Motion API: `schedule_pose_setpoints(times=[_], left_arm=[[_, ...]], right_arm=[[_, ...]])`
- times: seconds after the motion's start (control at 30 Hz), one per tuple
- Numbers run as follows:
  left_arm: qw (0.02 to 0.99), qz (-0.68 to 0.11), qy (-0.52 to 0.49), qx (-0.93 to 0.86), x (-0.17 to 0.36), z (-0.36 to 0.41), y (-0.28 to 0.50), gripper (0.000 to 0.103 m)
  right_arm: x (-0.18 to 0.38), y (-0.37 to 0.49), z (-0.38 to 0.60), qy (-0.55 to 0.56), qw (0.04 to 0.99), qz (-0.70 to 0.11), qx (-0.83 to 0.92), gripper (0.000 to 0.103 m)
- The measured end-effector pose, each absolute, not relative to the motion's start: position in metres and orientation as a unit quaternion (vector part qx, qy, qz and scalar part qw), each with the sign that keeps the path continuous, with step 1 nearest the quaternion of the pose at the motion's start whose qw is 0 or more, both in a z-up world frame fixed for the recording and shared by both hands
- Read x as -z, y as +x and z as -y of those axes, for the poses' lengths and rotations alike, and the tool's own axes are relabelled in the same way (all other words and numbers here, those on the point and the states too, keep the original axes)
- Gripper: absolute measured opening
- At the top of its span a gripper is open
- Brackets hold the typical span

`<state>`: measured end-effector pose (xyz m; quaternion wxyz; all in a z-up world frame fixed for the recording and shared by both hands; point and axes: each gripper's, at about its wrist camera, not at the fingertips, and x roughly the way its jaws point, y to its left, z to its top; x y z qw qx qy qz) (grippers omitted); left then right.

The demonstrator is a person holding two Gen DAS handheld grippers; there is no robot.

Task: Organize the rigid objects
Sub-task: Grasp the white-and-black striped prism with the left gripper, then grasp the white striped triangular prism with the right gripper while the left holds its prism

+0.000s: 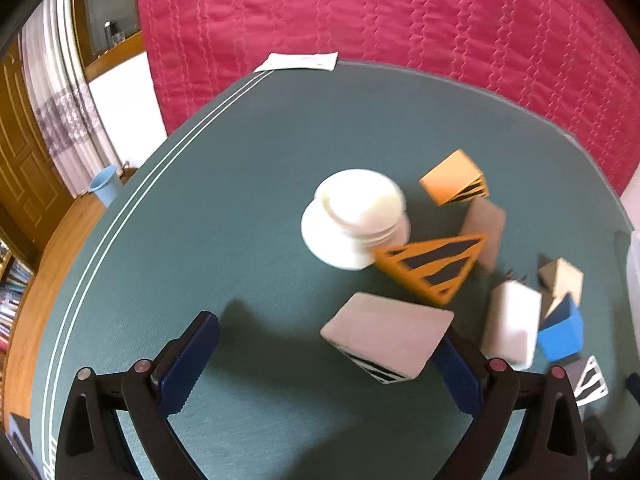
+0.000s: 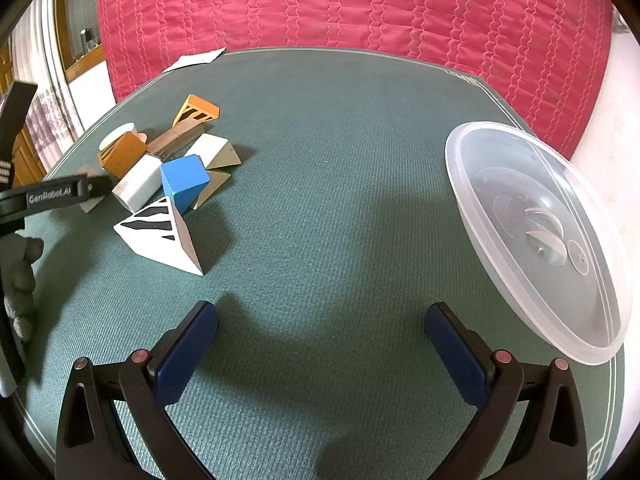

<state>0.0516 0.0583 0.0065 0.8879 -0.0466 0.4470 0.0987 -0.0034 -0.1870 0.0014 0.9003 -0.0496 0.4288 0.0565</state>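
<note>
Blocks lie in a loose cluster on the green mat (image 2: 320, 152), which sits on a red quilted bedspread (image 2: 360, 4). Going left to right in the left wrist view: the left gripper (image 1: 324, 340) hangs over the mat with its fingers spread wide and nothing between them. A white round lidded container (image 1: 356, 220) stands mid-mat, blurred. Just right of it lies an orange striped wedge (image 1: 436, 266), with an orange block (image 1: 454, 178) beyond. A pale flat block (image 1: 388, 336) lies near the right finger, possibly touching it; the blur leaves that unclear. Farther right sit a white block (image 1: 512, 320) and a blue block (image 1: 560, 334). In the right wrist view, the right gripper (image 2: 322, 336) is also wide apart over bare mat, beside a clear plastic lid (image 2: 540, 240) at the mat's right edge.
</note>
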Motion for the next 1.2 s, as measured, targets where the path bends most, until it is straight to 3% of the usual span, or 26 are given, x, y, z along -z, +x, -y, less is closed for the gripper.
schedule_pose_setpoints(times=[0.37, 0.67, 1.0, 1.2], left_arm=[[0.889, -0.443, -0.056, -0.101, -0.005, -0.084, 0.027, 0.102], [0.895, -0.435, -0.045, -0.086, -0.008, -0.077, 0.031, 0.087], [0.905, -0.422, -0.036, -0.05, -0.013, -0.067, 0.029, 0.033], [0.907, -0.418, -0.038, -0.04, -0.013, -0.068, 0.025, 0.032]], right_arm=[[-0.001, -0.003, 0.187, -0.049, 0.9, -0.429, -0.057, 0.103], [-0.001, -0.004, 0.187, -0.049, 0.9, -0.429, -0.057, 0.103], [-0.004, -0.012, 0.177, -0.044, 0.899, -0.423, -0.102, 0.103], [-0.008, -0.02, 0.159, -0.035, 0.897, -0.415, -0.149, 0.103]])
